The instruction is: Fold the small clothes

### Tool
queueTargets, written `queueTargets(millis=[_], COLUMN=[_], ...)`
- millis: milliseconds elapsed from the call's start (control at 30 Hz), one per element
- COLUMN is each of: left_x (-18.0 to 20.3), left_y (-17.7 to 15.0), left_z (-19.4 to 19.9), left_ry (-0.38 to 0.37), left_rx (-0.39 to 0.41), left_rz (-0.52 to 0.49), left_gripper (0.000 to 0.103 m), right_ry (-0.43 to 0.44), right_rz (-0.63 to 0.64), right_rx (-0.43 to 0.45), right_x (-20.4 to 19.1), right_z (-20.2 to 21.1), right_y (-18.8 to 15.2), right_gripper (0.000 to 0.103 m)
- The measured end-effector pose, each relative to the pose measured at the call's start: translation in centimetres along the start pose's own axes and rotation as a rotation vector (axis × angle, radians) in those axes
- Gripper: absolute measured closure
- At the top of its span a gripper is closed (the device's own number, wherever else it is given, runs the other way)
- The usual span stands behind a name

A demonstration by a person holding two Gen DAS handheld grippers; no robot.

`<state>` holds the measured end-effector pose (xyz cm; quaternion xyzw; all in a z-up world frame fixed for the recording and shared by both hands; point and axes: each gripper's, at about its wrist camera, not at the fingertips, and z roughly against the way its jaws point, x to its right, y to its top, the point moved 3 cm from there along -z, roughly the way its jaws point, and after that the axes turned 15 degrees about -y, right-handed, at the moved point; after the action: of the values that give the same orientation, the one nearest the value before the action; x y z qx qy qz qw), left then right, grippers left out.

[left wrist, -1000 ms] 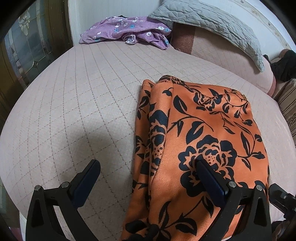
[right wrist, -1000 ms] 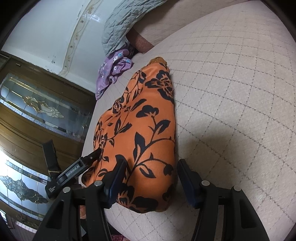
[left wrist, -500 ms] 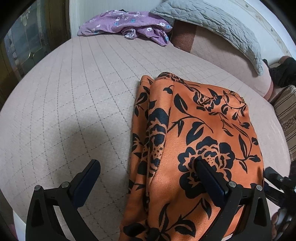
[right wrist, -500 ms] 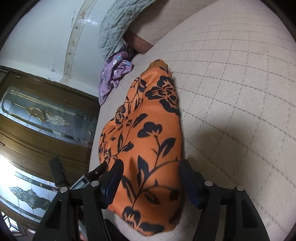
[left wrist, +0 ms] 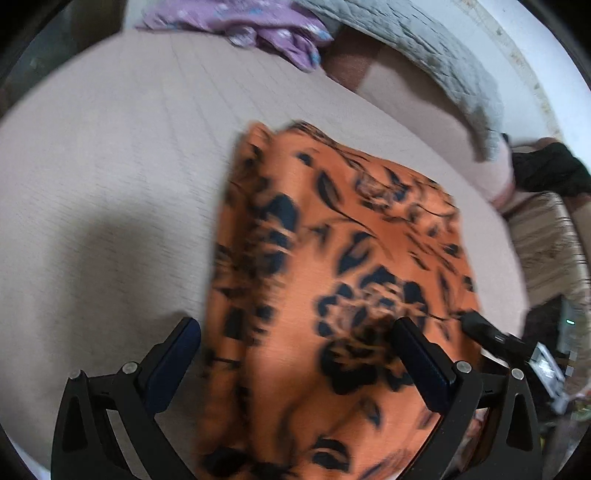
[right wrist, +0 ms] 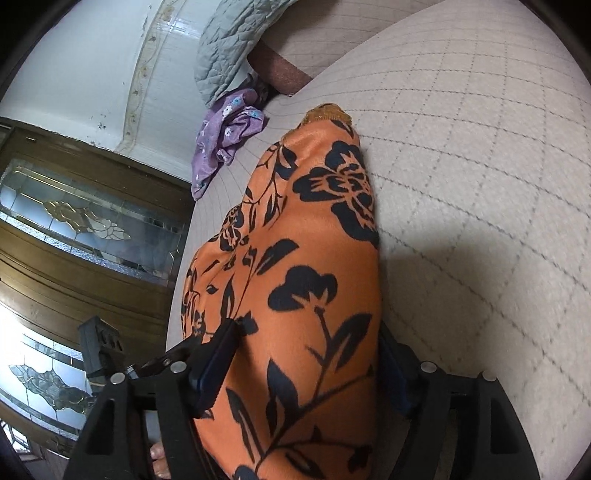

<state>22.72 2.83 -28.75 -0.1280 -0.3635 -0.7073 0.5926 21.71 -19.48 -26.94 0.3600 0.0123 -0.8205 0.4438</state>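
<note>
An orange garment with black flowers [left wrist: 332, 266] lies folded on the pink quilted bed [left wrist: 110, 184]. My left gripper [left wrist: 295, 354] is open, its fingers straddling the garment's near left part. In the right wrist view the garment [right wrist: 306, 277] fills the gap of my right gripper [right wrist: 306, 365], which is open wide with a finger on either side of the near right end. The right gripper's tip [left wrist: 484, 328] shows at the garment's right edge in the left wrist view. The left wrist view is blurred.
A purple flowered garment [left wrist: 258, 22] lies crumpled at the bed's far side, also in the right wrist view [right wrist: 225, 136]. A grey quilted pillow [left wrist: 424, 48] leans on the headboard. A wooden door with leaded glass [right wrist: 74, 221] stands beyond the bed's edge.
Both grippers have moved forward over the near end of the orange garment, which now sits deeper between their fingers. Both stay open.
</note>
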Motion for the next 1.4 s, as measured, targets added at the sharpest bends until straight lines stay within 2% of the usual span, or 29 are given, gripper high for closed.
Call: queueTargets(millis=[67,233,333,400,433,500,600,900,1067,1167,1267,1333,1367,1400], left_x=[0.6,1.4,1.9,2.1,2.2,2.5,3.2,7.0,8.2,7.1,5.1,3.8,3.3,2.6], left_y=[-0.1,-0.2,-0.4,-0.1,-0.1,-0.2,-0.3,-0.4,-0.9,-0.8,-0.1,0.1,0.2,0.2], left_z=[-0.5,-1.1,-1.3,-1.4,-1.2,-0.8,0.1,1.6,1.7,1.4,1.2,1.7,1.8,1.9], left_ry=[0.013,-0.017,-0.008,0.0,0.002,0.001,0.007,-0.024,-0.032,0.012,0.07,0.095,0.106,0.115], left_rx=[-0.007,-0.006,0.012,0.027,0.035,0.055,0.073,0.108,0.086,0.077,0.079,0.095,0.1,0.1], left_rz=[-0.035,-0.049,-0.071,-0.086,-0.088,-0.104,-0.144,-0.215,-0.248,-0.215,-0.134,-0.1,-0.087,-0.069], left_gripper=[0.0,0.003,0.016,0.026,0.029,0.043,0.056,0.075,0.074,0.072,0.056,0.04,0.026,0.019], right_ry=[-0.002,-0.034,-0.057,-0.061,-0.062,-0.069,-0.086,-0.089,-0.067,-0.08,-0.109,-0.134,-0.134,-0.131], right_rz=[0.007,0.06,0.079,0.085,0.087,0.096,0.133,0.203,0.209,0.18,0.148,0.128,0.115,0.099], right_rx=[0.008,0.04,0.06,0.068,0.072,0.085,0.119,0.203,0.255,0.248,0.202,0.174,0.165,0.155], right_x=[-0.2,-1.0,-1.2,-1.3,-1.3,-1.5,-2.2,-3.5,-3.3,-2.3,-1.5,-0.9,-0.7,-0.4], right_z=[-0.3,-1.0,-1.0,-0.9,-0.9,-0.6,0.0,2.7,5.6,6.5,5.5,4.6,4.4,4.1], right_y=[0.2,0.4,0.2,0.1,0.1,-0.2,-0.5,-1.0,-1.1,-0.9,-0.8,-0.7,-0.6,-0.5], right_gripper=[0.027,0.03,0.038,0.046,0.047,0.051,0.055,0.059,0.059,0.06,0.06,0.06,0.06,0.059])
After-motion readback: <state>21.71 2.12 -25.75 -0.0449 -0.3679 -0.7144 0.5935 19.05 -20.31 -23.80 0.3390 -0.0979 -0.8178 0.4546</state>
